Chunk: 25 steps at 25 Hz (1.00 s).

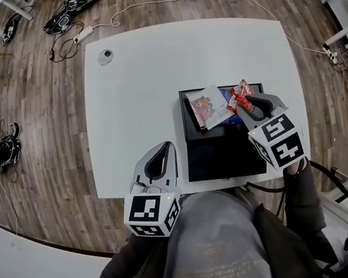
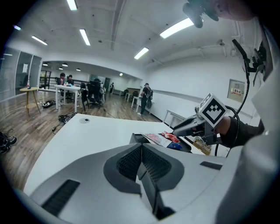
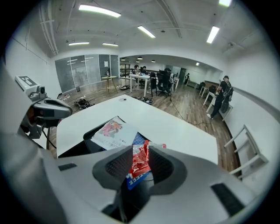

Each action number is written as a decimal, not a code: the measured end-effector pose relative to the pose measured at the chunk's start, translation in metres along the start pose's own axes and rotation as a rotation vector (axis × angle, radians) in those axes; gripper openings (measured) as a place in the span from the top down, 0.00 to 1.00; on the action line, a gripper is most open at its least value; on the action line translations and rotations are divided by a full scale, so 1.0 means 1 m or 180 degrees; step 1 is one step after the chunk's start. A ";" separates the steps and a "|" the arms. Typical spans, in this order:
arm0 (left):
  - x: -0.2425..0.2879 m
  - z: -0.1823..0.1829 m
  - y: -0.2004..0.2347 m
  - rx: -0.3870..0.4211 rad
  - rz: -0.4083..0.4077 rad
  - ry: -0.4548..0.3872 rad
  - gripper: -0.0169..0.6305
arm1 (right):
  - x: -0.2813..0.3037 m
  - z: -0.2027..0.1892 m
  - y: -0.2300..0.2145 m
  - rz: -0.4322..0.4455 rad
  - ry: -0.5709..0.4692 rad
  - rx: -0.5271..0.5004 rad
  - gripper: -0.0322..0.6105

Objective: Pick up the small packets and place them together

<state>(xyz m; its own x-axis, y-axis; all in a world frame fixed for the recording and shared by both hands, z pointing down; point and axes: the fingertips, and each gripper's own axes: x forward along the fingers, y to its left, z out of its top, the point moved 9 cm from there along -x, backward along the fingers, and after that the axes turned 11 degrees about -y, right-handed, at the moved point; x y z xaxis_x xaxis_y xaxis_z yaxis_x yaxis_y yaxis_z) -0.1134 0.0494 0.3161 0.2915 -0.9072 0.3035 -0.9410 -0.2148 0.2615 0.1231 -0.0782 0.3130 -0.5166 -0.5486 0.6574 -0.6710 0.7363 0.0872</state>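
Floorboards (image 1: 40,110) surround white table (image 1: 137,108); left tool (image 2: 141,148) closed, empty; right tool (image 3: 140,149) parted around red packet (image 1: 241,94) above black tray (image 1: 221,154).

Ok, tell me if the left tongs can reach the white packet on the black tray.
Probably yes: the white packet lies uppermost at the left of the tray, bare table between it and the left tongs. They are shut and must open first.

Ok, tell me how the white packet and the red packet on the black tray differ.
The white packet is larger and smooth; the red packet is smaller and crinkled. The white packet sits to the left, untouched; the red packet lies to the right, showing between the open jaws of the right hand-held gripper. Both rest on the black tray.
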 end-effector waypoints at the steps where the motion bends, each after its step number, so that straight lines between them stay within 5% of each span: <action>1: 0.000 0.000 0.000 0.0001 -0.0004 -0.0002 0.96 | -0.001 0.000 0.000 -0.0019 -0.0009 -0.0002 0.80; 12: -0.007 0.002 -0.003 0.0055 -0.0159 -0.0042 0.96 | -0.032 0.004 0.014 -0.0214 -0.0227 0.0085 0.80; 16: -0.011 0.001 -0.006 0.0091 -0.0270 -0.0061 0.96 | -0.050 0.007 0.028 -0.0208 -0.0570 0.0321 0.80; 22: -0.012 -0.001 -0.014 0.0158 -0.0593 -0.0111 0.96 | -0.072 -0.009 0.054 -0.0393 -0.1149 0.0775 0.94; 25: -0.026 0.007 -0.013 0.0236 -0.0571 -0.0181 0.96 | -0.065 -0.008 0.078 -0.0229 -0.1429 0.1071 0.94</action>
<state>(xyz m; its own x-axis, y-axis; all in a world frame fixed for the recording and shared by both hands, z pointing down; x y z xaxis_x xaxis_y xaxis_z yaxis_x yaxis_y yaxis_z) -0.1102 0.0727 0.2987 0.4473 -0.8705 0.2054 -0.8856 -0.3989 0.2380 0.1085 0.0183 0.2828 -0.5895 -0.7616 0.2694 -0.8075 0.5643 -0.1718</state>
